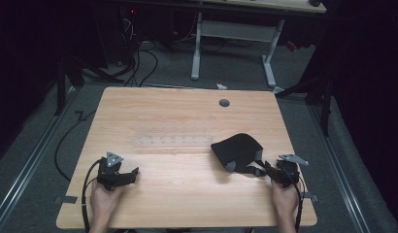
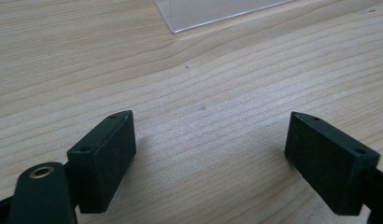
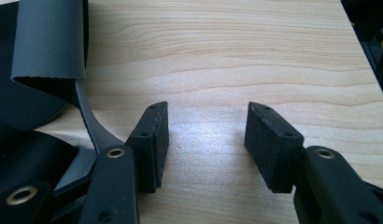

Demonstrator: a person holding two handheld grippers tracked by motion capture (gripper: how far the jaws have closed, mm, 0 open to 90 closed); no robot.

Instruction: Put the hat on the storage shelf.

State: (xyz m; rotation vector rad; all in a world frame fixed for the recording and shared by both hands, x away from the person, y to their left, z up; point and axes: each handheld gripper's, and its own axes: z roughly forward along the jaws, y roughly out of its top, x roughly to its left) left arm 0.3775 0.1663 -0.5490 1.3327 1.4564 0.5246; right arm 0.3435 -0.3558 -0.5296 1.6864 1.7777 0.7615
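Observation:
A black fabric item (image 1: 237, 148) with grey straps lies on the right half of the wooden table (image 1: 187, 116). My right gripper (image 1: 271, 169) rests just to its right, near the strap ends. In the right gripper view that gripper (image 3: 207, 112) is open over bare wood. The black fabric (image 3: 21, 154) and a folded grey strap (image 3: 49, 42) lie to the left, and a thin strap runs beside the left jaw. My left gripper (image 1: 131, 174) sits at the table's front left. It stands open (image 2: 213, 121) with only wood between its jaws.
A clear plastic sheet (image 1: 173, 141) lies flat at the table's middle, and its corner (image 2: 217, 11) is seen ahead of the left jaws. A grey cable grommet (image 1: 224, 103) sits near the far edge. Cables and desk legs (image 1: 197, 43) stand on the floor beyond.

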